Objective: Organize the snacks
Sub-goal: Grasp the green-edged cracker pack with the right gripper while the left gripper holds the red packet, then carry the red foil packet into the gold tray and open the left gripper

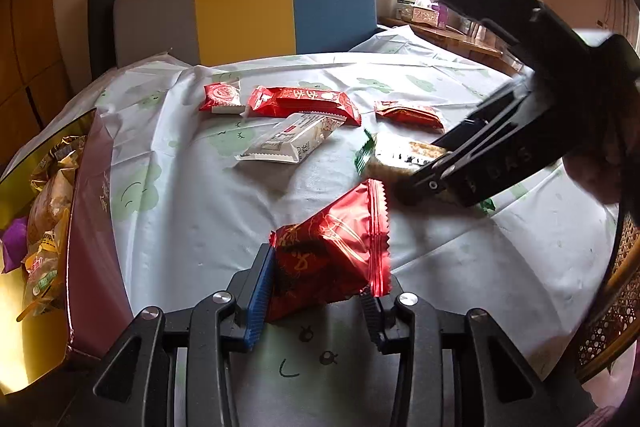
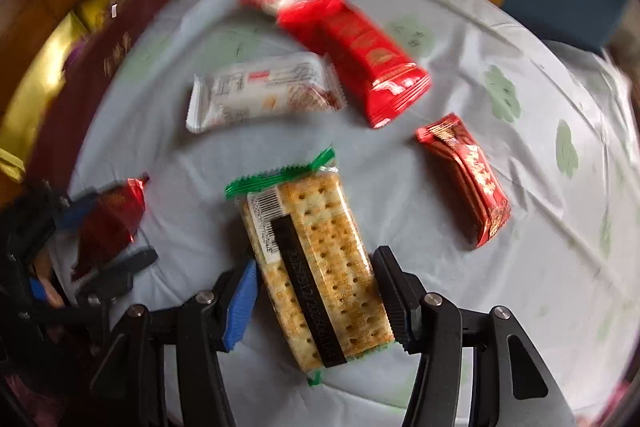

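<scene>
Tilting steeply down, the right gripper (image 2: 316, 291) straddles the cracker pack (image 2: 316, 267), contact unclear through blur; the left gripper (image 1: 316, 291) clenches a red foil packet (image 1: 332, 259).

cracker pack (image 2: 320, 267) between gripper (image 2: 320, 301) fingers

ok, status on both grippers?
Left gripper shut on red snack packet. Right gripper astride cracker pack, contact unclear. Nothing in the way.
</scene>
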`<state>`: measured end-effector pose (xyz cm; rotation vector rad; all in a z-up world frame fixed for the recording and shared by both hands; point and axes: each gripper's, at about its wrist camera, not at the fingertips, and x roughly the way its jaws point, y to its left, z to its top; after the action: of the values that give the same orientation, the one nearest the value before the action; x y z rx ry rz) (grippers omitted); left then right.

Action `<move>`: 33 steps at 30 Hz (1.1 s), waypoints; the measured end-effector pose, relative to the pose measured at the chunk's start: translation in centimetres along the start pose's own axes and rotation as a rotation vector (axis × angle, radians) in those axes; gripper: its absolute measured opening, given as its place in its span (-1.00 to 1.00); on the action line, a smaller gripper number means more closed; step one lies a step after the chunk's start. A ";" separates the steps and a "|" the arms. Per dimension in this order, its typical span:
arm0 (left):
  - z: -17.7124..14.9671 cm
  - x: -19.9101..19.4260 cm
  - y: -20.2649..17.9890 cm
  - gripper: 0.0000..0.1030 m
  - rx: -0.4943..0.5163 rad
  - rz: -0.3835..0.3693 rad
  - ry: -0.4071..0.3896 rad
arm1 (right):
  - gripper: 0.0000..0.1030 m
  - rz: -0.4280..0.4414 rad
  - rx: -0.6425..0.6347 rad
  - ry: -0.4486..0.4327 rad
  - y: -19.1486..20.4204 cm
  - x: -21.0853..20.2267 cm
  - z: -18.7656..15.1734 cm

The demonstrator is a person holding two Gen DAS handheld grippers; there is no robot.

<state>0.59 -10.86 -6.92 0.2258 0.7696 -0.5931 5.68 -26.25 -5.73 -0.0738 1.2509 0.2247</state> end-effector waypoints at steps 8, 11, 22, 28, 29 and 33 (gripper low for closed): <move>0.3 0.2 -0.2 -0.21 -0.006 0.021 0.015 | 0.19 0.009 -0.011 -0.044 0.0 -0.2 -1.5; 0.4 0.3 -0.4 -0.21 -0.007 0.032 0.024 | 0.19 -0.029 -0.056 -0.040 0.8 -0.2 -1.2; 0.5 0.4 -0.4 -0.21 -0.006 0.048 0.040 | 0.03 -0.101 -0.162 -0.059 4.5 -0.1 -1.1; 1.4 -0.1 0.5 -0.42 -0.047 0.021 0.066 | 0.03 -0.085 -0.154 -0.059 4.3 -0.1 -1.1; 1.5 -0.3 0.7 -0.44 -0.055 0.015 0.064 | 0.03 -0.085 -0.156 -0.060 4.4 -0.1 -1.1; 2.1 -1.8 1.3 -0.44 -0.072 -0.008 0.030 | 0.03 -0.089 -0.163 -0.069 3.7 -0.2 -1.1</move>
<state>1.54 -9.92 -4.16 0.1660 0.8193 -0.5699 3.85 -22.88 -5.68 -0.2599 1.1564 0.2503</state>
